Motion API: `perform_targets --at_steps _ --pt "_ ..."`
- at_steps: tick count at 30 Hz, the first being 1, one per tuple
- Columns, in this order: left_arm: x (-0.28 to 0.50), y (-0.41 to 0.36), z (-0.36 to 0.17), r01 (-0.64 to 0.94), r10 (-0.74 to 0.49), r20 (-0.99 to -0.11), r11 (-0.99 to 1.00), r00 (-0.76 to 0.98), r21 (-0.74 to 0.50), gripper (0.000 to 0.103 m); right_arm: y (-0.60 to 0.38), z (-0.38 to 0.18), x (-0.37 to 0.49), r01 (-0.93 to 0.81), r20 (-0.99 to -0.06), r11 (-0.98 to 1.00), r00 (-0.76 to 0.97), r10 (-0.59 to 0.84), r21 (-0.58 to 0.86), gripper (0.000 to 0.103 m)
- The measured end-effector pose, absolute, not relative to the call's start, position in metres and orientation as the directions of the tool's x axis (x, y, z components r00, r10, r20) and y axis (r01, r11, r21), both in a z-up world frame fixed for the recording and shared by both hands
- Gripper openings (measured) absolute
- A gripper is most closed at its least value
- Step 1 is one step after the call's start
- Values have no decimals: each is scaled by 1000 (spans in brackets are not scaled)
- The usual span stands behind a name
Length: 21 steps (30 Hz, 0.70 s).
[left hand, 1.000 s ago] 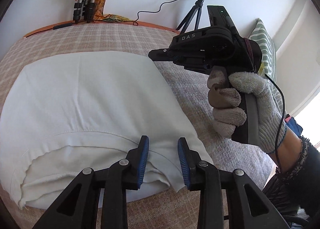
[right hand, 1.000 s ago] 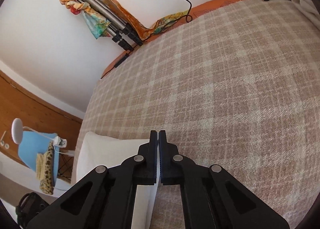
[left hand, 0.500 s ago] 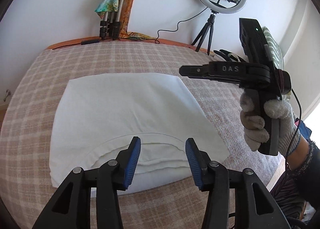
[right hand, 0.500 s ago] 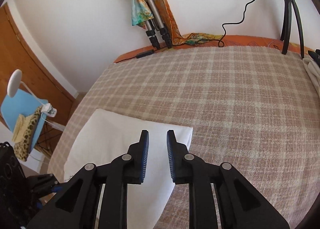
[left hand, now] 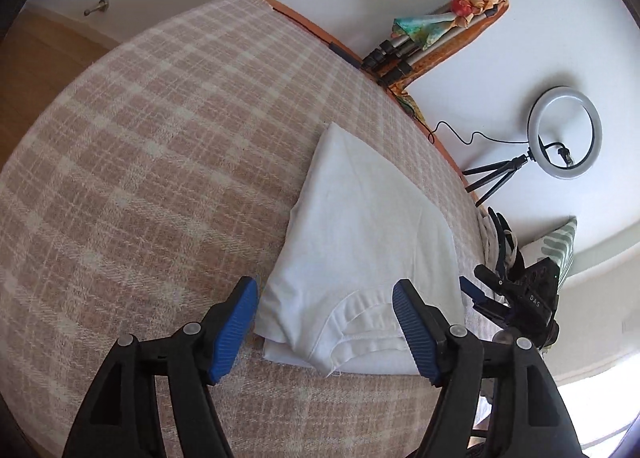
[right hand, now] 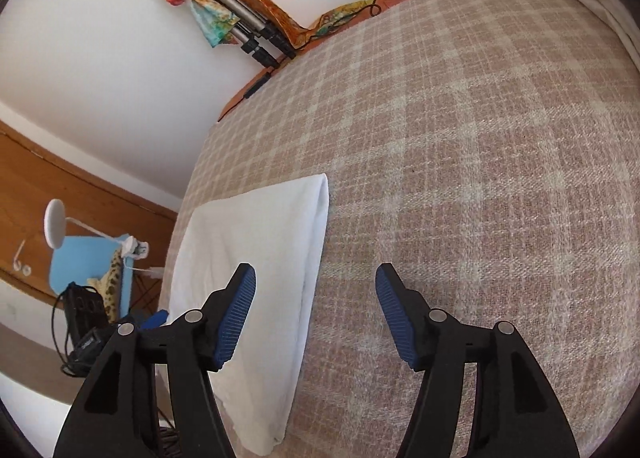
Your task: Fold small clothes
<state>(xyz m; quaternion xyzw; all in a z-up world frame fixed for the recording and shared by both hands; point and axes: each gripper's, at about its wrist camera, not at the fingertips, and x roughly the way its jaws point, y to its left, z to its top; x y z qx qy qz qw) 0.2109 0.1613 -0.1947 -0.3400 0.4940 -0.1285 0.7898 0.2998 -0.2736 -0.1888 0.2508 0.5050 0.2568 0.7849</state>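
On the plaid bed [left hand: 140,177], folded white garment [left hand: 360,225], both grippers now wider.

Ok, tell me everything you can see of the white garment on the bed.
The white T-shirt is plain, soft-looking knit, folded into a flat, layered, roughly rectangular packet on the plaid blanket. Its ribbed, stitched collar curves along the near edge, with stacked layers showing under it. The right wrist view shows one long side as a smooth rounded fold. Both the left gripper and the right gripper are open above it, neither gripping cloth; only the blanket visibly touches it.
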Motion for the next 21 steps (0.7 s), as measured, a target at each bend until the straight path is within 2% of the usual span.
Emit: perform_targets --at_steps 5,15,21 --pt "218 161 -210 -177 -571 -694 702 438 -690 71 -273 -193 304 -131 -624 689 330 708 713 62" --pt "231 152 -214 -140 -625 -663 675 412 -724 70 -260 -198 308 -144 -595 660 324 736 738 62" --pt "243 149 -217 -139 -648 -650 657 397 -741 62 -249 -201 313 -152 -574 636 310 758 757 61"
